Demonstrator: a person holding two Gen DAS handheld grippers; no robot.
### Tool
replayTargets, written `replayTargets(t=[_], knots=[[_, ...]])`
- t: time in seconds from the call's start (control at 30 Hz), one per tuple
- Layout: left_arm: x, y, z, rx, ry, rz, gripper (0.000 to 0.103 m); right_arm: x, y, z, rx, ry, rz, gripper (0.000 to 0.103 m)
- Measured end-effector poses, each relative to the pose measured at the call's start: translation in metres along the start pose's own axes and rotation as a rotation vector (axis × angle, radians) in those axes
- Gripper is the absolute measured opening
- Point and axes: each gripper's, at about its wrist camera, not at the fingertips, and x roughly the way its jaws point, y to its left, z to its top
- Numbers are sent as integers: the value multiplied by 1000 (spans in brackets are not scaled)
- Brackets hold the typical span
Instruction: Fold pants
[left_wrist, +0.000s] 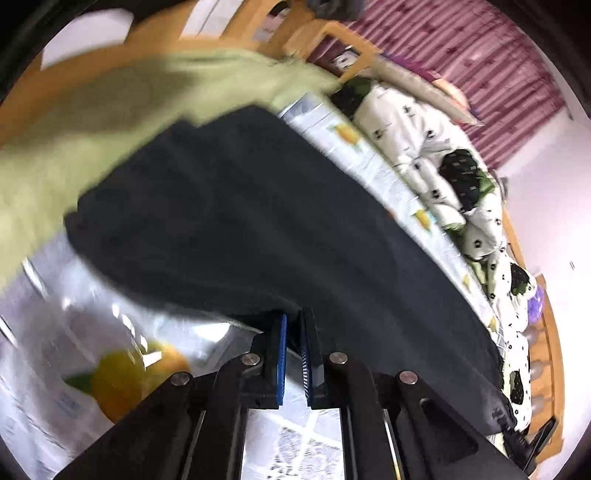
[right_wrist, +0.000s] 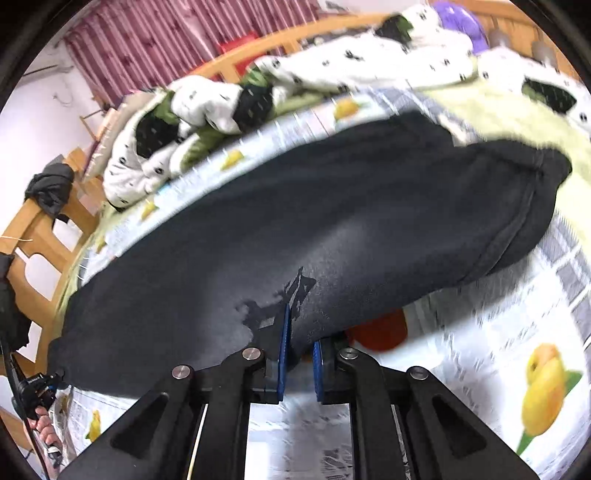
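Black pants (left_wrist: 277, 221) lie stretched across the bed, filling the middle of both views (right_wrist: 295, 221). In the left wrist view my left gripper (left_wrist: 294, 325) sits at the pants' near edge. Its blue pads are almost together, with dark cloth pinched at the tips. In the right wrist view my right gripper (right_wrist: 301, 326) is shut on a fold of the near edge, and the fabric bunches down between the blue pads. A wide stitched end of the pants (right_wrist: 532, 192) lies to the right.
The pants rest on a white sheet with yellow fruit print (right_wrist: 480, 350). A light green blanket (left_wrist: 92, 129) lies beyond them, and a white quilt with dark patches (left_wrist: 424, 147) is heaped along the far side. The wooden bed frame (right_wrist: 37, 236) borders the bed. A person's hand (right_wrist: 44, 428) shows at lower left.
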Motion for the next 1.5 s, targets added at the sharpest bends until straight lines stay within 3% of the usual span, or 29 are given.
replayTargets(t=[0.13, 0.3, 0.57, 0.6, 0.67, 0.7, 0.73, 0.8, 0.83, 0.93, 1.1, 1.23, 1.4, 1.5], knots=[[-17, -31, 36, 72, -68, -33, 8, -11, 21, 32, -51, -38, -6, 10], [-7, -79, 80, 192, -153, 5, 8, 0, 39, 80, -73, -74, 6, 9], [80, -104, 129, 233, -182, 66, 8, 81, 53, 149, -103, -35, 9, 10], [92, -105, 134, 229, -180, 68, 9, 92, 54, 152, -108, -29, 2, 12], [108, -104, 135, 226, -181, 63, 14, 117, 56, 161, -95, -1, 1, 26], [114, -105, 136, 219, -181, 61, 23, 124, 57, 162, -88, -3, 17, 39], [117, -104, 134, 213, -177, 64, 30, 127, 59, 162, -93, -28, 36, 45], [113, -104, 130, 205, -190, 65, 70, 125, 66, 158, -108, -55, 42, 54], [110, -103, 128, 202, -201, 68, 76, 122, 68, 153, -114, -48, 50, 55], [88, -98, 115, 220, -191, 72, 76, 105, 67, 136, -113, -9, 54, 55], [55, -71, 61, 257, -43, 90, 76, 53, 40, 81, -112, 37, 15, 62], [33, -38, 12, 259, 57, 96, 76, 16, 0, 34, -69, 67, -63, 63], [34, -1, -18, 110, 160, 20, 74, -3, -49, -3, 59, 86, -53, 63], [38, 4, -17, 30, 133, -31, 74, 7, -59, -10, 111, 123, -28, 63]])
